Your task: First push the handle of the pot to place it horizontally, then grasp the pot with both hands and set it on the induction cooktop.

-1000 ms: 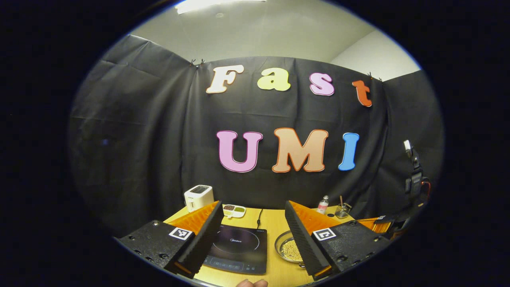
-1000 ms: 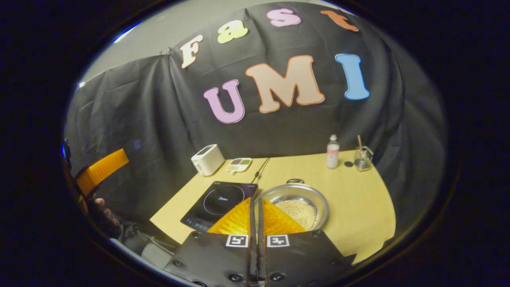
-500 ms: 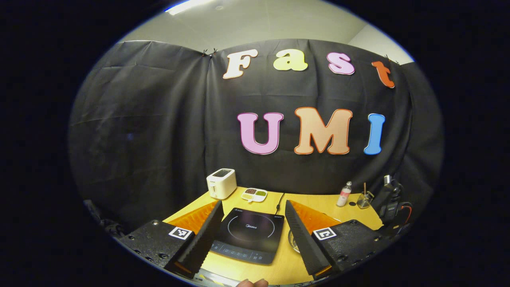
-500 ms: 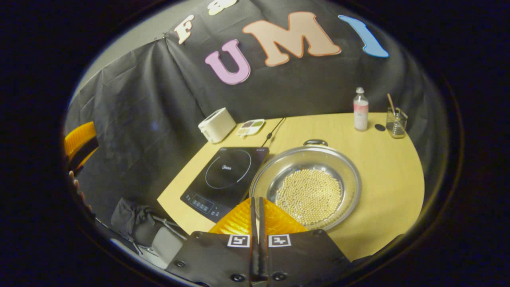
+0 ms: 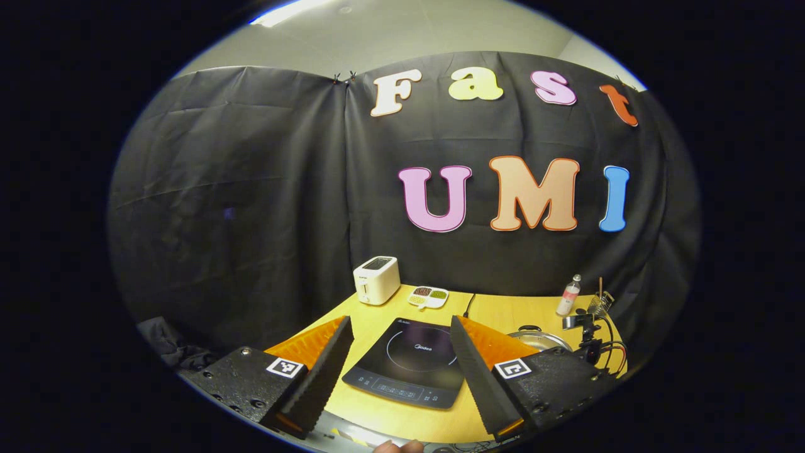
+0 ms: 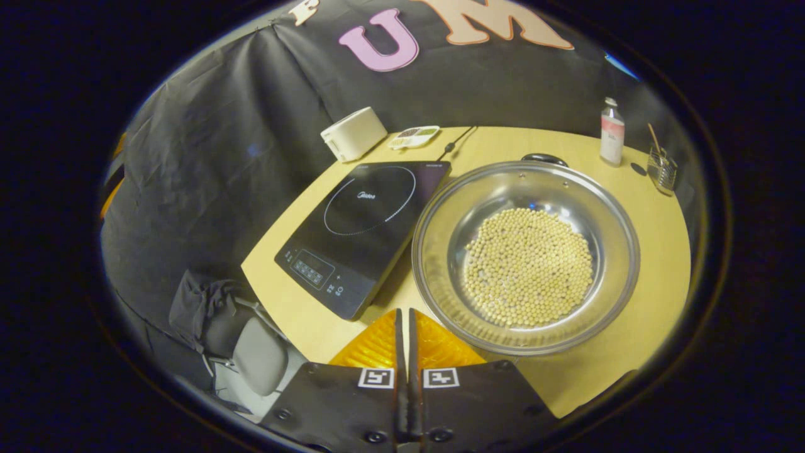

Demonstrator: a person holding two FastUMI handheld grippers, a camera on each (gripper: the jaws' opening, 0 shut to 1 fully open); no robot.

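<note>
The pot (image 6: 525,255), a wide steel one with pale beans in its bottom, sits on the table (image 6: 641,371) just beside the cooktop (image 6: 365,233), its rim nearly touching the cooktop's right edge. One dark handle (image 6: 544,158) shows at the far rim; the near one I cannot make out. Nothing seems done yet: the pot is not on the cooktop and neither tool touches it. The right hand-held gripper (image 6: 402,327) hangs over the near rim, fingers pressed together on nothing. The left hand-held gripper (image 5: 399,358) hovers before the cooktop, fingers spread wide. A toaster (image 6: 353,133), a small dish (image 6: 413,136), a bottle (image 6: 611,131) and a glass (image 6: 661,170) stand well back; the cooktop is bare.
</note>
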